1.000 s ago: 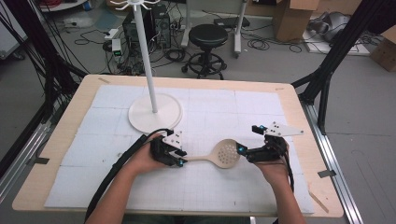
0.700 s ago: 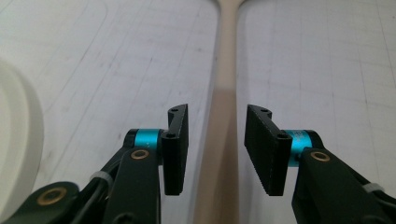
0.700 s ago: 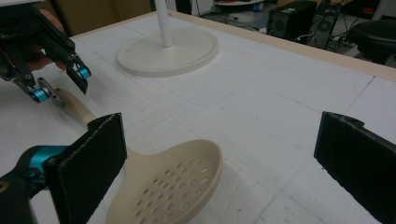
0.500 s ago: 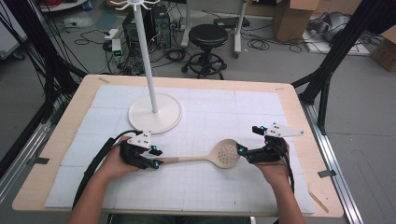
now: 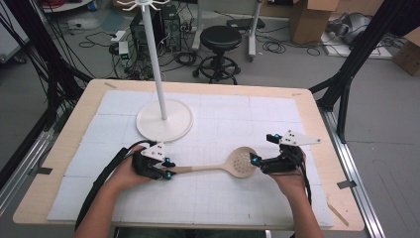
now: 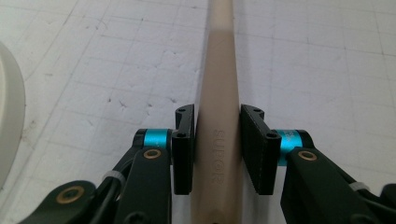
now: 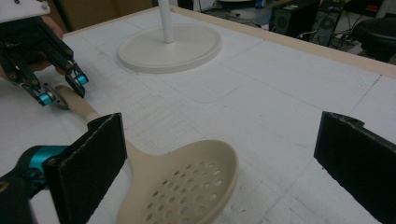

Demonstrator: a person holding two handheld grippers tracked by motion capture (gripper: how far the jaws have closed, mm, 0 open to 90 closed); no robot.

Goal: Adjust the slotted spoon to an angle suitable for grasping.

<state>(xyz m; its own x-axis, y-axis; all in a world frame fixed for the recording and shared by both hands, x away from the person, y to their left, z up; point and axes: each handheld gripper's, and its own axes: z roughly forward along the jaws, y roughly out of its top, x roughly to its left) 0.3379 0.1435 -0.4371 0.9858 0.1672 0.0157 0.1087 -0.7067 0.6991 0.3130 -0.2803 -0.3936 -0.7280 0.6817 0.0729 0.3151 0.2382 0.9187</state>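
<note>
1. 1 table (image 5: 64, 148) carries everything we count; its wooden rim shows around 1 white gridded mat (image 5: 277, 119) that covers most of the top.
2. 1 white stand (image 5: 163, 121) sits on the far left part of the mat: 1 round base with 1 thin upright pole. We see it again in the right gripper view (image 7: 170, 49).
3. 1 beige slotted spoon (image 5: 233, 164) lies flat on the mat in the near middle, between our 2 grippers, well apart from the stand's base. Its perforated bowl points to our right and its handle runs to our left. In the left gripper view the handle (image 6: 218, 116) runs straight away from the camera.
4. 2 grippers are in our hands.
   - Our left gripper (image 5: 167, 169) is at the end of the handle. Its jaws have just been closing, and the 2 black pads (image 6: 184, 149) now stand on either side of the handle, right up against it, gripping it.
   - Our right gripper (image 5: 256, 162) sits just beside the spoon's bowl. Its jaws stand wide open; in its own view the bowl (image 7: 187, 186) lies between the 2 pads, touching neither.
5. 2 cables trail from the grippers; the left one (image 5: 101, 183) loops along our forearm.
</note>
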